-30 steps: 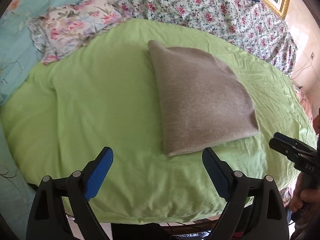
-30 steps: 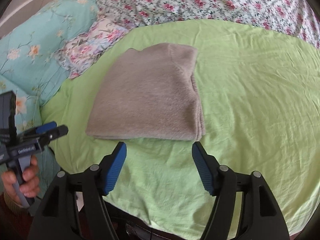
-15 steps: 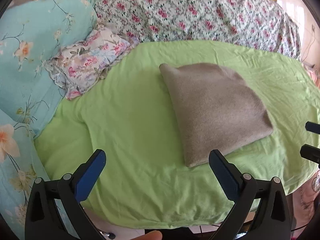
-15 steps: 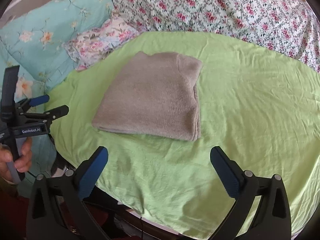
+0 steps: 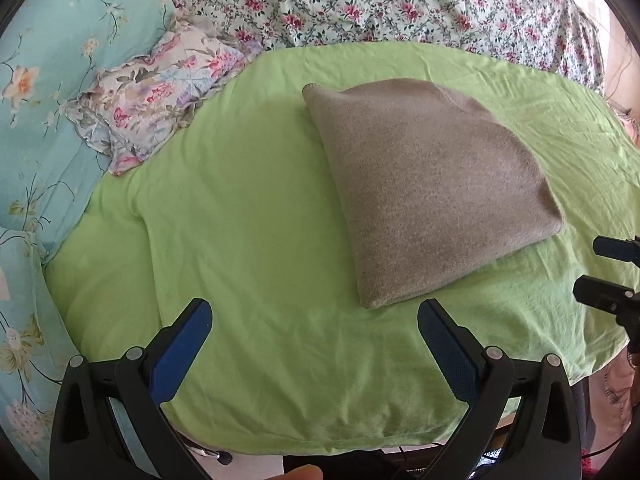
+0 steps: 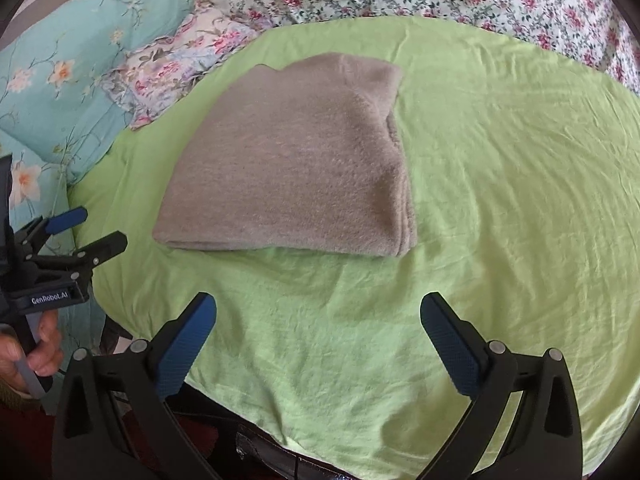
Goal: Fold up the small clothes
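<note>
A grey-brown knit garment (image 5: 432, 196) lies folded into a flat, roughly square stack on the green sheet (image 5: 248, 208); it also shows in the right wrist view (image 6: 296, 168). My left gripper (image 5: 314, 322) is open and empty, held back over the sheet's near edge, left of the garment's near corner. My right gripper (image 6: 318, 318) is open and empty, a short way in front of the garment's near folded edge. Each gripper shows at the edge of the other's view, the right (image 5: 608, 272) and the left (image 6: 80, 232), both open.
The green sheet (image 6: 500, 200) covers a round table. Behind it lie a pink-flowered cover (image 5: 400, 4), a turquoise floral quilt (image 5: 60, 80) and a small floral pillow (image 5: 160, 92) at the left. The table's front edge (image 5: 320, 436) is just below my grippers.
Both grippers have pulled back and up from the folded garment. The right gripper's jaws have opened wider. The garment has not moved.
</note>
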